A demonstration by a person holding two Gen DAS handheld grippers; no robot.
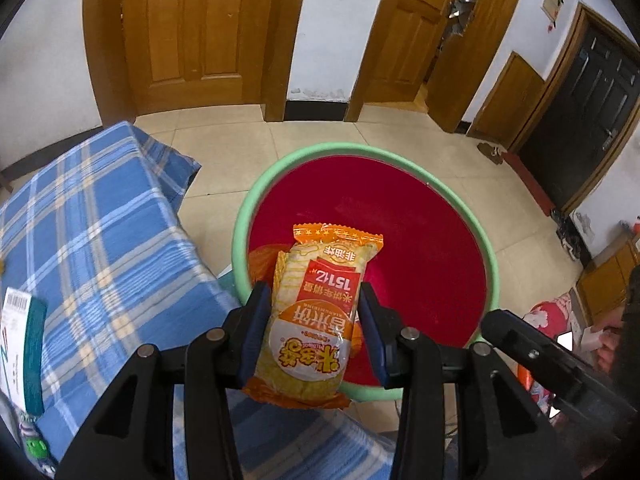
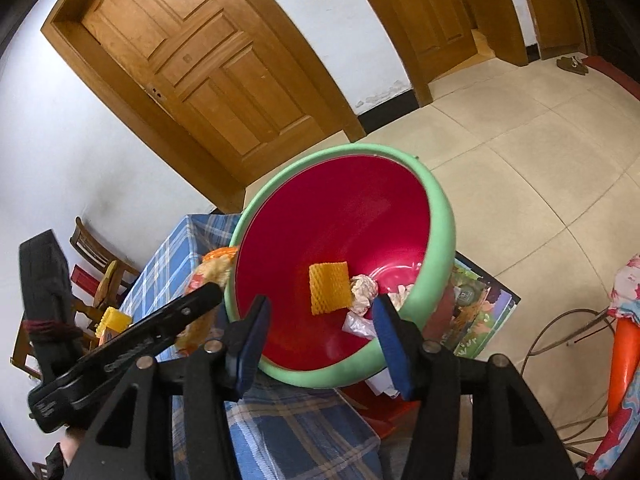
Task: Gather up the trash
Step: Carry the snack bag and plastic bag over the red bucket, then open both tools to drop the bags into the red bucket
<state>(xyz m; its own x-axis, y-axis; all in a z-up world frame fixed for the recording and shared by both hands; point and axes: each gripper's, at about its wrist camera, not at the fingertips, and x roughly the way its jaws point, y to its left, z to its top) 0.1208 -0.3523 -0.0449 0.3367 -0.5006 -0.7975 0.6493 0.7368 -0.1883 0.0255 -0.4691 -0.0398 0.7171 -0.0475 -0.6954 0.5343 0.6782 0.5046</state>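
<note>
My left gripper (image 1: 313, 300) is shut on an orange and yellow snack packet (image 1: 316, 312) and holds it over the near rim of a red bin with a green rim (image 1: 484, 240). In the right wrist view the bin (image 2: 440, 216) stands beside the table; inside lie an orange foam net (image 2: 330, 288), crumpled paper (image 2: 364, 286) and clear plastic (image 2: 358, 326). My right gripper (image 2: 322, 314) is open and empty just above the bin's near rim. The packet (image 2: 210, 276) shows at the bin's left edge, partly hidden by the left gripper.
A blue plaid cloth covers the table (image 1: 92, 240), with a white and green box (image 1: 20, 344) at its left. Picture books (image 2: 476, 308) lie on the floor by the bin. Wooden doors (image 1: 192, 32) line the far wall. A wooden chair (image 2: 96, 264) stands at the left.
</note>
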